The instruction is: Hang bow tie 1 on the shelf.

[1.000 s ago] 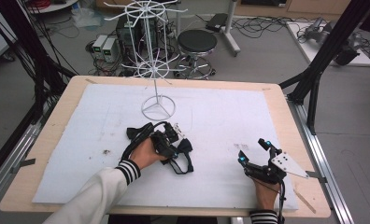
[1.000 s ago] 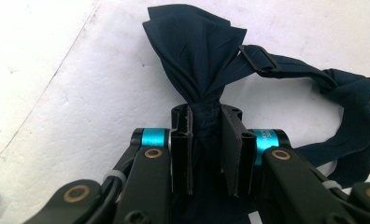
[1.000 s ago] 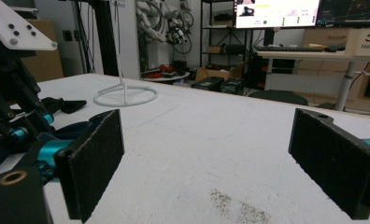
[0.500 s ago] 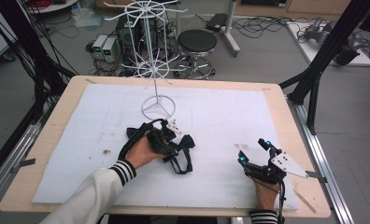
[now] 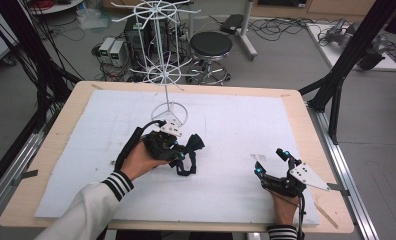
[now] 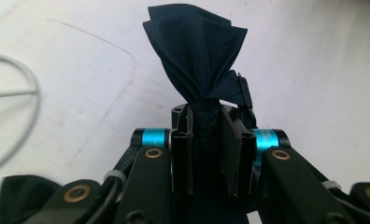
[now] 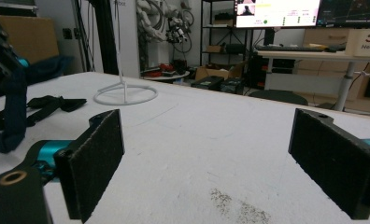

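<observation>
A dark navy bow tie (image 6: 197, 56) is pinched at its knot between the pads of my left gripper (image 6: 206, 121), and its fanned wing stands up past the fingertips. In the high view the left gripper (image 5: 183, 152) hovers over the white mat just in front of the white wire stand's ring base (image 5: 169, 112). The bow tie (image 5: 196, 141) pokes out to the right and its strap loop (image 5: 187, 169) hangs below. My right gripper (image 5: 270, 161) rests near the mat's front right, open. Nothing lies between its pads (image 7: 96, 158).
The wire stand's pole rises to hooked tiers (image 5: 156, 10) at the table's far side. The wooden table edge (image 5: 306, 120) frames the mat. A black frame post (image 5: 336, 95) stands at the right. A stool (image 5: 211, 47) and computer boxes sit on the floor behind.
My left hand has risen and moved away toward the stand, carrying the bow tie, whose strap has come up off the mat. The right gripper has stayed put.
</observation>
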`<move>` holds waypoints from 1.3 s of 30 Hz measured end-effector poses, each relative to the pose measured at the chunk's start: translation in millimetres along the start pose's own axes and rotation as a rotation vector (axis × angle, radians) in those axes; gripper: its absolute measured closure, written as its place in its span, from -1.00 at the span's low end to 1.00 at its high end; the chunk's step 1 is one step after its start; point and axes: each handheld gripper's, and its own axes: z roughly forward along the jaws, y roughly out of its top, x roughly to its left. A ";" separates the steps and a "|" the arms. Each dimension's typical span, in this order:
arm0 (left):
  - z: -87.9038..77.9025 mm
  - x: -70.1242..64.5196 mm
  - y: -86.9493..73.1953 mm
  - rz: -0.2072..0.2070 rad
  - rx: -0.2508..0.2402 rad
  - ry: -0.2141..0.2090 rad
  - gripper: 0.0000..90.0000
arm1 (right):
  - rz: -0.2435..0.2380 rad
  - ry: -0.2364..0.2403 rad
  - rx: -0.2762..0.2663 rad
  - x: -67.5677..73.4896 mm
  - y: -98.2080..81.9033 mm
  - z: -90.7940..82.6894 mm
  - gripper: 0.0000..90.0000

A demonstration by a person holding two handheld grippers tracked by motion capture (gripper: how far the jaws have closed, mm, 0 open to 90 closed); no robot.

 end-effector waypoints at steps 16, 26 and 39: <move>-50.5 14.8 -5.4 -0.027 -0.116 0.066 0.67 | 0.001 0.001 0.002 0.4 0.0 0.2 -0.78; -80.3 28.3 -8.4 -0.034 -0.199 0.089 0.66 | -0.004 0.000 0.002 0.2 0.0 0.2 -0.78; -118.2 47.7 -18.6 -0.083 -0.281 0.160 0.66 | 0.004 0.001 0.009 0.3 0.1 0.4 -0.78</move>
